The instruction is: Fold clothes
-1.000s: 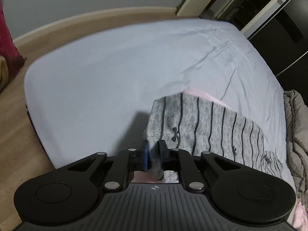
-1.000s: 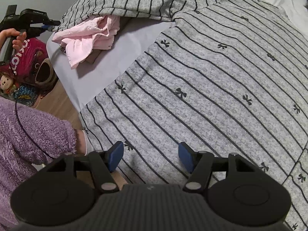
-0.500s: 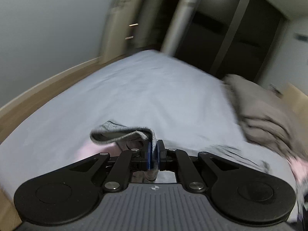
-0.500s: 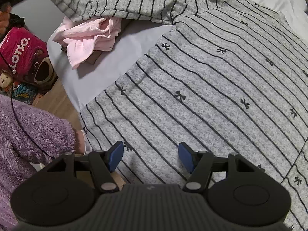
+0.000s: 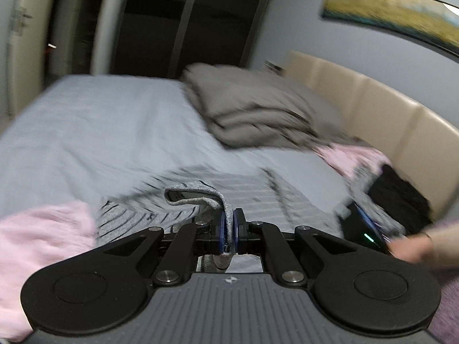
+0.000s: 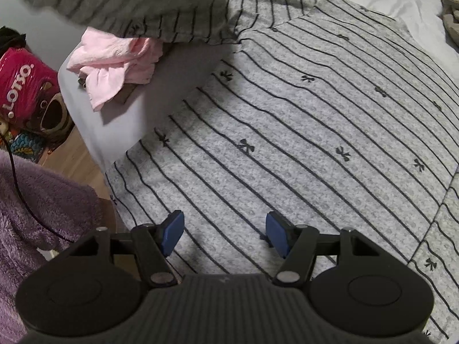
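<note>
Left claw (image 5: 228, 230) pinches a sleeve cuff (image 5: 198, 197) of the grey striped garment (image 6: 315, 120), which lies spread on the bed (image 5: 86, 132); right claw (image 6: 223, 230) hangs spread above it, holding nothing. Beige headboard (image 5: 373, 106), folded grey blanket (image 5: 252, 114), pink clothing (image 6: 114, 63) at the mattress corner, red bag (image 6: 20, 83) on the wooden floor.

Matt grey knit top (image 6: 301, 120)
</note>
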Available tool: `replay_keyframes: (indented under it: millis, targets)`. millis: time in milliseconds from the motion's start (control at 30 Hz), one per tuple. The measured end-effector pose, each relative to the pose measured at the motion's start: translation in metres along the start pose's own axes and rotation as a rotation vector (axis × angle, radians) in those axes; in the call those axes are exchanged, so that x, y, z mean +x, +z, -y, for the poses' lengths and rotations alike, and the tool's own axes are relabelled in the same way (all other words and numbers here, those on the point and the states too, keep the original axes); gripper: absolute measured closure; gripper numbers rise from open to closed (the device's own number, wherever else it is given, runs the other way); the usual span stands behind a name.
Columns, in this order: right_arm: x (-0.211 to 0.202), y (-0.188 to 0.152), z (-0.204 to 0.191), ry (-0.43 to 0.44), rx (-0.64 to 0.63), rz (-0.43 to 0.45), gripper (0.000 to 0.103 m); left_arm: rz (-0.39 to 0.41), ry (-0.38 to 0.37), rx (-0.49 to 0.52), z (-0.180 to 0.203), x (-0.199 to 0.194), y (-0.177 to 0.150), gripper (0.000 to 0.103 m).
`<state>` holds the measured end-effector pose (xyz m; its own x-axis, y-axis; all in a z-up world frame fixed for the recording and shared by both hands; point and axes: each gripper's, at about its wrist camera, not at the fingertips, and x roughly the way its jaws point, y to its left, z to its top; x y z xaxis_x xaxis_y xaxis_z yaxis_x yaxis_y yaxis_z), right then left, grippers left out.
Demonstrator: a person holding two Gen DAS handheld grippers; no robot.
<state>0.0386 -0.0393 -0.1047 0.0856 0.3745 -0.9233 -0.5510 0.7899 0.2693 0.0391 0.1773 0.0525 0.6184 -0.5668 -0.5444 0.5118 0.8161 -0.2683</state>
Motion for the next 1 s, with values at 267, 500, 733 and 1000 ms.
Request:
replay_keyframes:
  millis: [267, 500, 733, 1000]
  targets:
    - [-0.009, -0.003, 0.027, -0.07, 0.122, 0.033, 0.037, -0.26, -0.189, 0.11, 0.041, 0.036, -0.057, 0.099]
    - [-0.014, -0.006, 0.051, -0.07, 0.267, 0.084, 0.037, -0.488, -0.201, 0.21, 0.053, 0.061, -0.109, 0.099]
    - [0.009, -0.006, 0.043, 0.05, 0.341, 0.041, 0.037, -0.644, -0.167, 0.343, 0.06, 0.081, -0.145, 0.099]
    - [0.022, -0.005, 0.023, 0.039, 0.276, 0.003, 0.037, -0.631, -0.113, 0.345, 0.055, 0.081, -0.151, 0.078]
